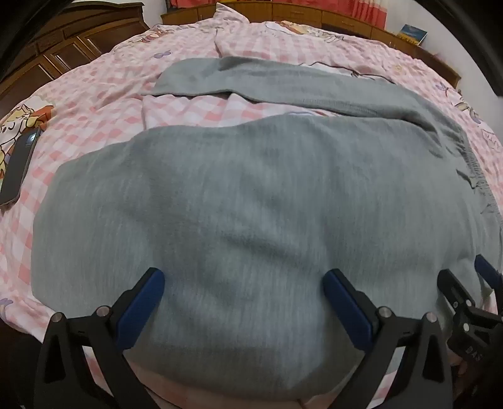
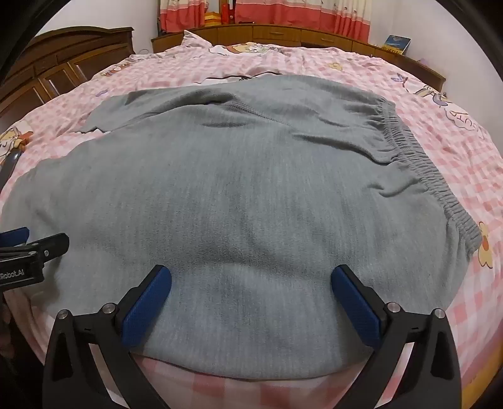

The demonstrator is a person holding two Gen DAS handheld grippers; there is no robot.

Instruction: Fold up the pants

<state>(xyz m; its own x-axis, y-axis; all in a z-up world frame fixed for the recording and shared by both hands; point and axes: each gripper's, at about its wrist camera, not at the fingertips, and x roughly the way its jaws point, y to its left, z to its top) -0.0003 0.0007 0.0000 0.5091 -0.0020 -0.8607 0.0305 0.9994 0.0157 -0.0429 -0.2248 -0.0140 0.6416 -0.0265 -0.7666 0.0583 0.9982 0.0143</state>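
The left gripper [image 1: 243, 284] stands with its blue-padded fingers [image 1: 141, 306] spread wide, nothing between them but the grey sweatpants [image 1: 251, 204] lying flat beneath and ahead. Just to its right, the right gripper [image 2: 251, 283] is spread equally wide over the same near edge of the cloth (its black frame and one blue pad show at the right border of the left wrist view). Neither gripper pinches any fabric.

Ahead of both, the sweatpants spread across the pink checked bedspread [image 2: 456, 126]. The elastic waistband [image 2: 418, 157] runs off ahead and to the right of the right gripper, gathered and puckered. One pant leg [image 1: 267, 81] stretches away ahead of the left gripper and angles leftward, with a strip of bedspread showing between it and the nearer leg.

Far to the left of the left gripper, a dark phone [image 1: 19, 170] lies on the bedspread. Beyond the bed stand a wooden wardrobe [image 2: 63, 63] and red-and-white curtains [image 2: 314, 15].
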